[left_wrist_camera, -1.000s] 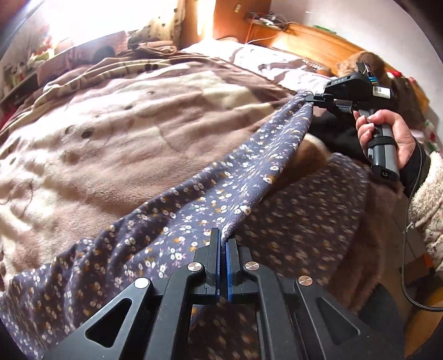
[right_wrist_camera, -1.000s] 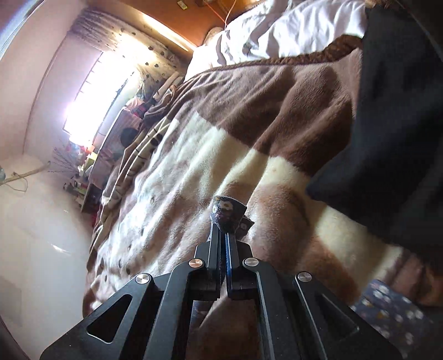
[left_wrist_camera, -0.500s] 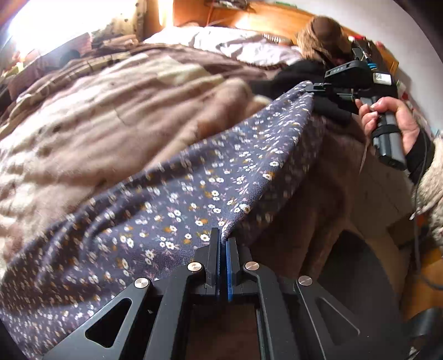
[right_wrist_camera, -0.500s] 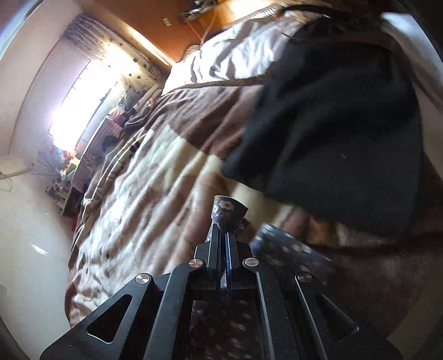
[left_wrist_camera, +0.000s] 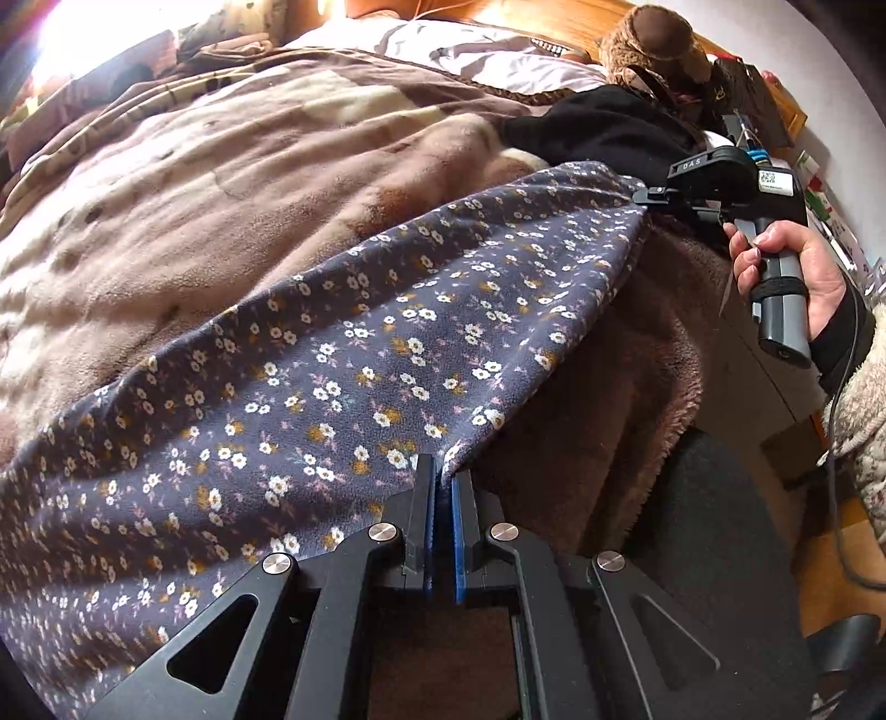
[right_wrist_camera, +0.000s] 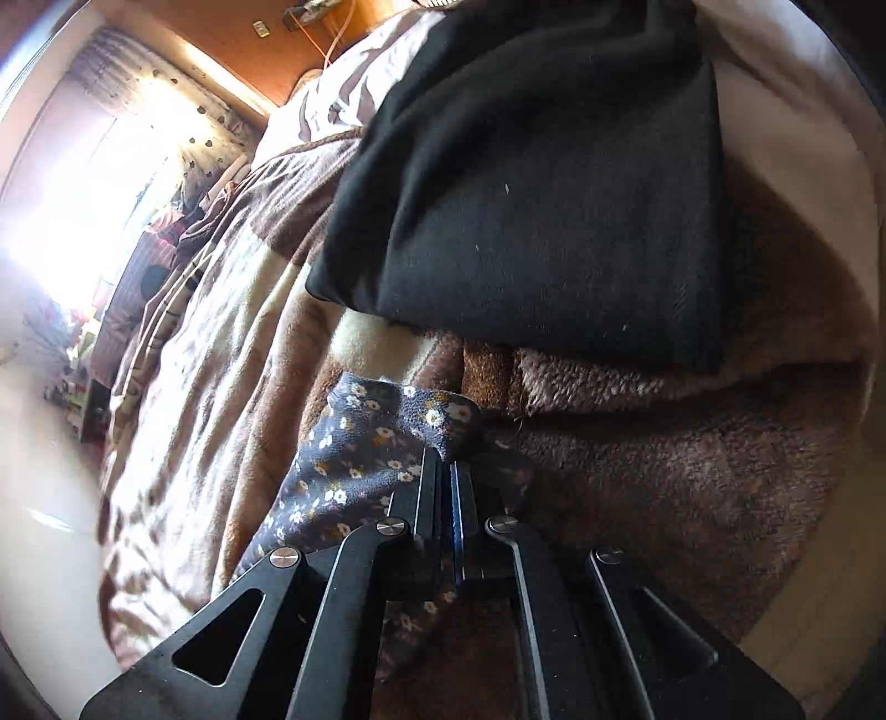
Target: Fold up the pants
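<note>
The left tool [left_wrist_camera: 440, 482] is clenched on the near edge of the pants [left_wrist_camera: 343, 360], a dark blue-grey pair printed with small white and orange flowers. The right tool [right_wrist_camera: 446, 471] is clenched on another part of the same edge, with a small fold of fabric bunched above its tips; in the left wrist view it shows at the far right end of the cloth [left_wrist_camera: 645, 195], held by a hand [left_wrist_camera: 797, 277] in a dark cuff and a fleecy sleeve.

The pants lie spread on the bed, over a brown and cream blanket [left_wrist_camera: 221, 194], along the bed's near side. Their held edge runs taut between the two tools at the bed's edge, where the blanket drops away.

A folded black garment [right_wrist_camera: 526, 194] lies on the blanket just beyond the right tool, toward the head of the bed. A brown plush toy [left_wrist_camera: 653, 44] sits by the wooden headboard [left_wrist_camera: 554, 11].
</note>
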A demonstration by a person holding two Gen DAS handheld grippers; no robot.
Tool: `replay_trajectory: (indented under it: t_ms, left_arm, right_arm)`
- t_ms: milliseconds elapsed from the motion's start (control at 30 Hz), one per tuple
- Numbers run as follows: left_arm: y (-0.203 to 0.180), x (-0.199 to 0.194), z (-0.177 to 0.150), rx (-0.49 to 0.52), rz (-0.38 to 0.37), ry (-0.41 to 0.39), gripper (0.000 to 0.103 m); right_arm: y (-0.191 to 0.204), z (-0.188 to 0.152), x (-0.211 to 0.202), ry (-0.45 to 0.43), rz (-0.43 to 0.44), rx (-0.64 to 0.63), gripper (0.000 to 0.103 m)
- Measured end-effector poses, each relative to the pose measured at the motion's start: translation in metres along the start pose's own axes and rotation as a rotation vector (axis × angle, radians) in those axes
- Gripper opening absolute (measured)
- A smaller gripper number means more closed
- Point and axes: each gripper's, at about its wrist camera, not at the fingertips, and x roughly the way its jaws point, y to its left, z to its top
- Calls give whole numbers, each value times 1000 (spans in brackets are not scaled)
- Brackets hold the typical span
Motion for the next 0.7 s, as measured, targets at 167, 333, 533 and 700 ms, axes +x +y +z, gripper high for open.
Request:
replay_trajectory:
  t_ms: [167, 333, 533, 700]
  left_arm:
    - [4, -7, -1, -22, -34, -10, 2]
    - [2, 5, -5, -42, -46, 21, 4]
    - [5, -11, -2, -22, -94, 11, 13]
    - [18, -36, 2, -78, -127, -88, 31]
  right_arm:
    - [18, -2, -22, -84, -21, -47, 2]
    - [3, -5, -7, -36, -125, 37, 3]
    - [7, -5, -24, -129, -218, -16, 13]
    - [57, -10, -34, -170, -146, -276, 21]
